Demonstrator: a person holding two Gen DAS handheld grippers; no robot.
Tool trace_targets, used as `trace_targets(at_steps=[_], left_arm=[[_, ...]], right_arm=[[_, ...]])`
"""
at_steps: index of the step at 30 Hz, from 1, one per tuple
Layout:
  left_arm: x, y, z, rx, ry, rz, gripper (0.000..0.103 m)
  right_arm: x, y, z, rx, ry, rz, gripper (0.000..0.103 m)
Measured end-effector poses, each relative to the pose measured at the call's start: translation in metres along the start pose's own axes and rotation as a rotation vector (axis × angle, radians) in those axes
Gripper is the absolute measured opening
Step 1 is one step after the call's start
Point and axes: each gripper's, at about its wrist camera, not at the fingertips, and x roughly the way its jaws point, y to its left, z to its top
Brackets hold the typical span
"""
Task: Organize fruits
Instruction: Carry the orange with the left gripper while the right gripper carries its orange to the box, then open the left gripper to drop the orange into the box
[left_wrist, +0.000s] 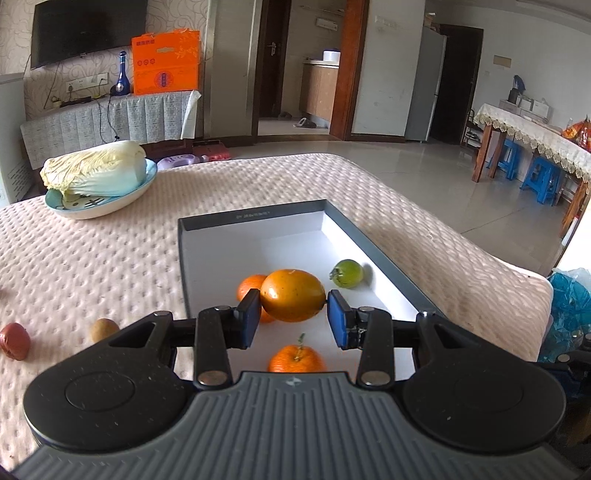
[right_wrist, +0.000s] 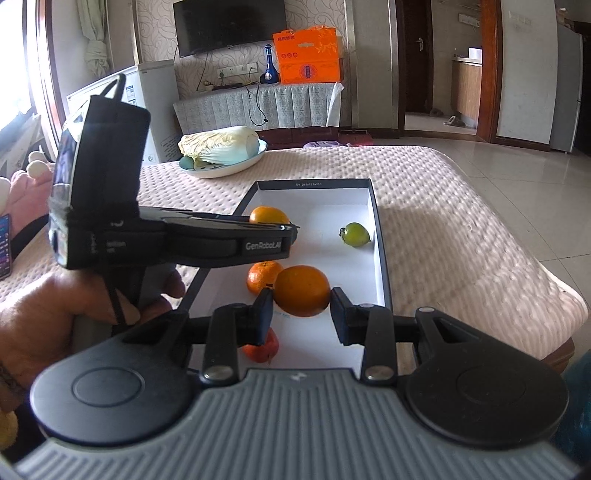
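Living room backdrop, quilted pink table cover (left_wrist: 92, 266) carrying a shallow grey-rimmed box (left_wrist: 373, 240) with white floor.

Left wrist view: pads just bracketing a large glossy orange-yellow fruit (left_wrist: 292, 295), left pad touching, tiny gap possibly showing at the right pad, so not calling the grip on the left gripper (left_wrist: 292, 315). Partly hiding a second orange (left_wrist: 249, 286) behind it. Stemmed mandarin (left_wrist: 297, 359) cut off by the gripper body. Green lime-like fruit (left_wrist: 346, 273) sitting free near the box's right wall. Outside the box, far left: a brownish kiwi-like fruit (left_wrist: 104, 329) and a dark red fruit (left_wrist: 14, 340), both too blurred to identify.

Right wrist view: right gripper (right_wrist: 301, 314) clamping a matte orange (right_wrist: 302, 291) over the box, both pads touching. Left device body crossing the frame, covering part of the far orange (right_wrist: 267, 216). Another mandarin (right_wrist: 260, 347) half hidden under the left pad.

Napa cabbage (left_wrist: 96, 168) lying on a plate (left_wrist: 110, 205), well apart.
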Motion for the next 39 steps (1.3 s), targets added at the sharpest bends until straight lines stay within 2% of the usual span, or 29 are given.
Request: trace_targets(at_steps=[19, 23, 30, 39], left_arm=[[0.002, -0.005, 0.001, 0.017, 0.027, -0.047, 0.046], [-0.003, -0.004, 0.0, 0.018, 0.01, -0.036, 0.055], [-0.02, -0.001, -0.004, -0.011, -0.004, -0.004, 0.056], [-0.062, 0.012, -0.014, -0.065, -0.014, 0.04, 0.056]], right_arm=[[0.001, -0.003, 0.0, 0.005, 0.003, -0.013, 0.037], [0.003, -0.003, 0.0, 0.011, 0.005, -0.026, 0.037], [0.007, -0.004, -0.002, 0.018, 0.015, -0.058, 0.037], [0.007, -0.008, -0.003, 0.054, 0.01, -0.07, 0.037]])
